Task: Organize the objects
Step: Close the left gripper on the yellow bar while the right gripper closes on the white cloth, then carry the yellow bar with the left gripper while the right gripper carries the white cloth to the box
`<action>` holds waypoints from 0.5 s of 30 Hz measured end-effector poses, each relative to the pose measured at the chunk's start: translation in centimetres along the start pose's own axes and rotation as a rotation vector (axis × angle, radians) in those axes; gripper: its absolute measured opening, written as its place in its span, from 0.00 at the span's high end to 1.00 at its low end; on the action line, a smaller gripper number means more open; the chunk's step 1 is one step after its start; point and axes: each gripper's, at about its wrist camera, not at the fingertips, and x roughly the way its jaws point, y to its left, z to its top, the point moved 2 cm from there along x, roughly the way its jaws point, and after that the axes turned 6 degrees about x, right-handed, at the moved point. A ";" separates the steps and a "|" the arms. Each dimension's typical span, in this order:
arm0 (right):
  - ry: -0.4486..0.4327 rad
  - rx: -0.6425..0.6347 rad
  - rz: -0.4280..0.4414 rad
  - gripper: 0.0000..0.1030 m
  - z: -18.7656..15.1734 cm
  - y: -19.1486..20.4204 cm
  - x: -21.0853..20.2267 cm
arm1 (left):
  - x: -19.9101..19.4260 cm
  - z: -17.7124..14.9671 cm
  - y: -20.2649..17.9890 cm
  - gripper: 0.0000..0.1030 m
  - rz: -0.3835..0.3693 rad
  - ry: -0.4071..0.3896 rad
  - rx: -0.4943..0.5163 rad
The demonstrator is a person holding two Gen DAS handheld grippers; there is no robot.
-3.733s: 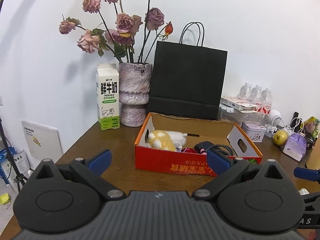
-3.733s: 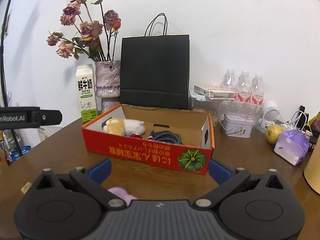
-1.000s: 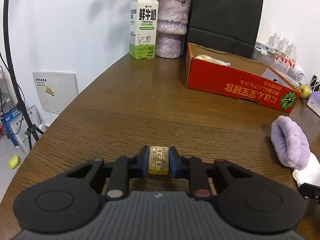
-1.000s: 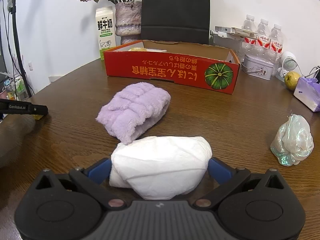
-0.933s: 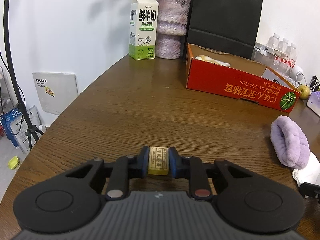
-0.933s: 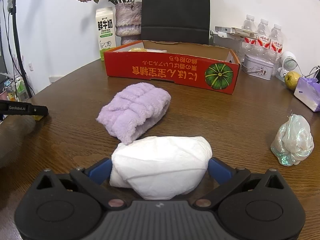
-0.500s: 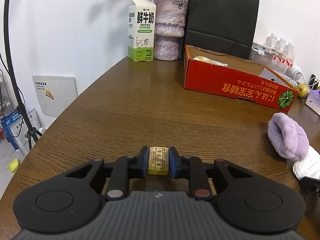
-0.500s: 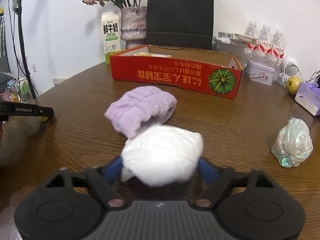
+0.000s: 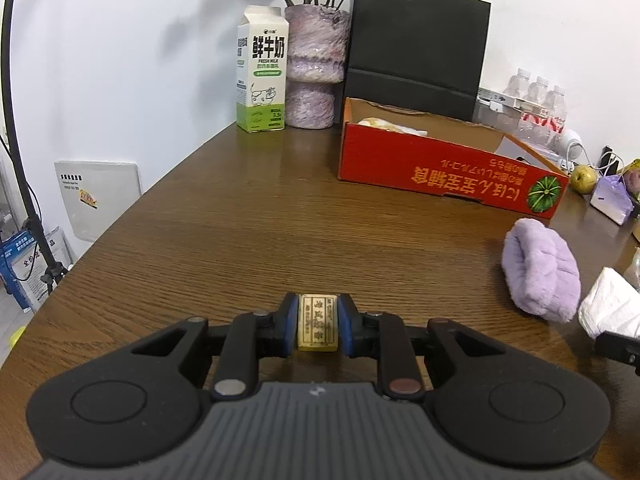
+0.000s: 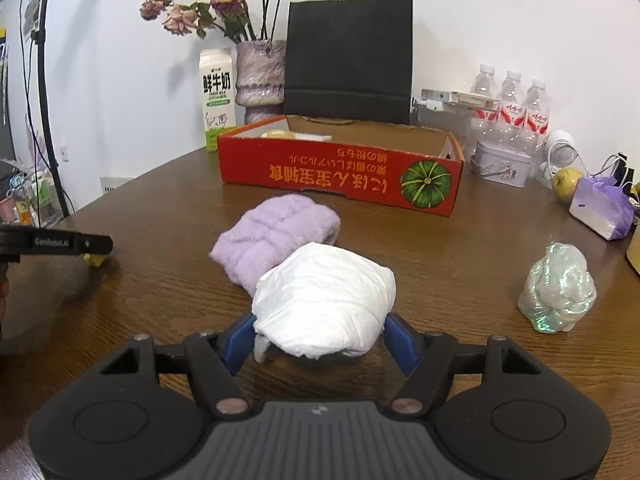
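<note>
Left wrist view: left gripper [image 9: 318, 328] clamps a small yellow block [image 9: 317, 327] over the table [image 9: 248, 240]. Right gripper [image 10: 320, 338], jaws closing, squeezes a white bundle [image 10: 324, 300] beside the purple cloth [image 10: 276, 234].

Small yellow printed block [image 9: 317, 327] held upright, crumpled white bundle [image 10: 325, 301] (touching lilac fluffy roll [image 10: 275, 235]), tabletop

Lived-in home or small office room, round dark wooden table [image 9: 280, 220] against a plain white wall, dried pink roses in a mottled purple vase [image 10: 260, 76], green-and-white milk carton [image 9: 262, 76], black paper carrier bag [image 10: 348, 52], plastic water bottles [image 10: 512, 100], black tripod stand [image 9: 24, 184]
</note>
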 end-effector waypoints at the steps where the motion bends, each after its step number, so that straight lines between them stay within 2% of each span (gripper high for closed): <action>1: -0.004 0.003 0.002 0.33 0.1 -0.1 -0.1 | -0.1 0.0 -0.2 0.79 -0.004 -0.003 -0.001; 6: -0.020 0.007 0.005 0.33 0.3 0.0 -0.7 | -1.2 0.1 -1.6 0.79 -0.029 -0.033 0.004; 15: -0.054 0.000 0.016 0.33 1.2 0.3 -1.4 | -2.6 1.4 -5.7 0.79 -0.117 -0.073 0.067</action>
